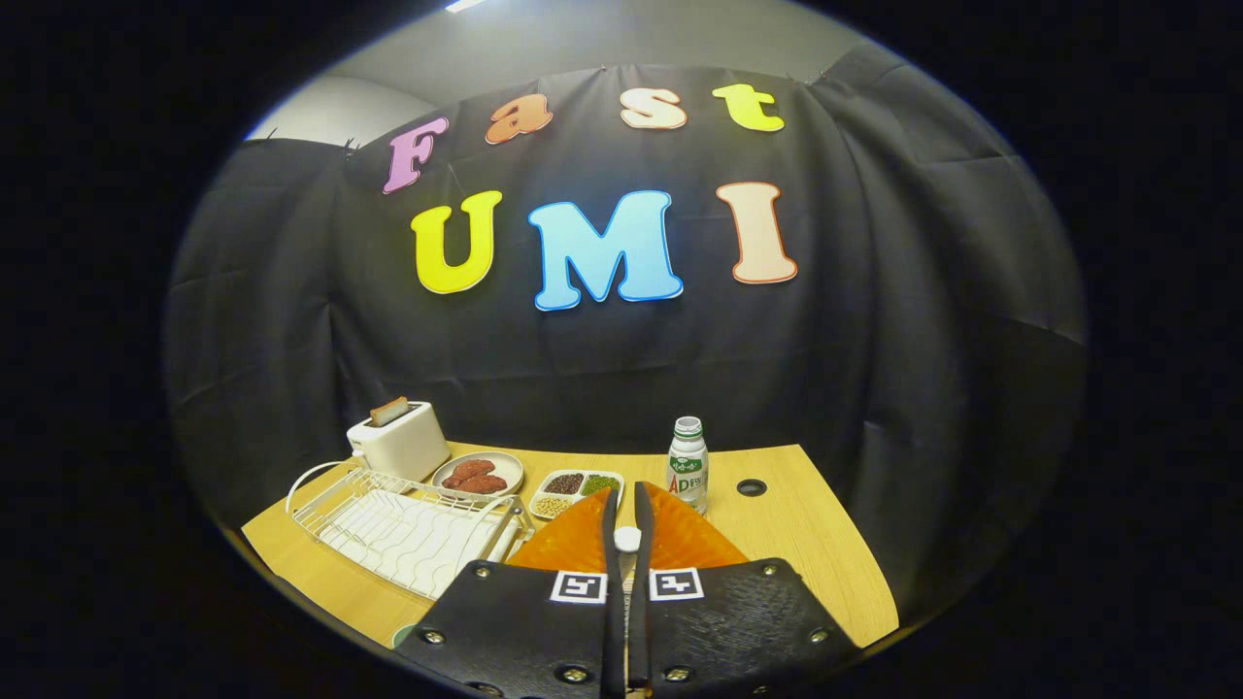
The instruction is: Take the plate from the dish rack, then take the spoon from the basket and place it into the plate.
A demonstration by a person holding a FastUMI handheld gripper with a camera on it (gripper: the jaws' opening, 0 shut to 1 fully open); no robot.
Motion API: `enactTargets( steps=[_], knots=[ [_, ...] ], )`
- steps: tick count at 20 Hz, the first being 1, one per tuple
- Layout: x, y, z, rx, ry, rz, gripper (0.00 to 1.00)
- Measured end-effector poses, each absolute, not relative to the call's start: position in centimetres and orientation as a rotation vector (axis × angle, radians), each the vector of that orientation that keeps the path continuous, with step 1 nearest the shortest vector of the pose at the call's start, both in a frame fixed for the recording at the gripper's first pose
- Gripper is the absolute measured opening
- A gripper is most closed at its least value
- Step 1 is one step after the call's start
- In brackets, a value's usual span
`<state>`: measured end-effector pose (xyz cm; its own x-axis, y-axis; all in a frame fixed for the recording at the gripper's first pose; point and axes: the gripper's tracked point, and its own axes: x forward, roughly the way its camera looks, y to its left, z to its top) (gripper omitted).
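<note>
The gripper (627, 505) has its two fingers clamped together on one orange plate (691, 536), held edge-on between them above the wooden table (806, 544). One white wire dish rack (403, 524) sits just left of the fingers. Beyond stand one white toaster (400, 439) holding one slice, one round dish of reddish food (478, 474), one three-part tray of beans (575, 490), and one small bottle (688, 464).

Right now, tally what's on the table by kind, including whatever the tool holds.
Orange plate, edge clamped between the shut tool's fingers: 1
Wire dish rack: 1
Toaster: 1
Food dishes: 2, a round one and a divided tray
Bottle: 1
Total: 6
</note>
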<state>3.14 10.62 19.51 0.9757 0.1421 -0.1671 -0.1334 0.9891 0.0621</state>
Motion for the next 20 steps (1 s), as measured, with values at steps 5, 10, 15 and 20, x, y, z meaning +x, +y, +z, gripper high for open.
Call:
enactTargets(
  steps=[5,10,15,20],
  knots=[
    [0.9,11.7,21.0,0.027,0.178,0.131,0.02],
    [-1.2,12.8,20.9,0.008,0.211,0.122,0.02],
    [-3.1,14.8,18.9,0.008,0.264,0.15,0.02],
    [-4.5,17.1,16.5,0.002,0.333,0.195,0.02]
  ],
)
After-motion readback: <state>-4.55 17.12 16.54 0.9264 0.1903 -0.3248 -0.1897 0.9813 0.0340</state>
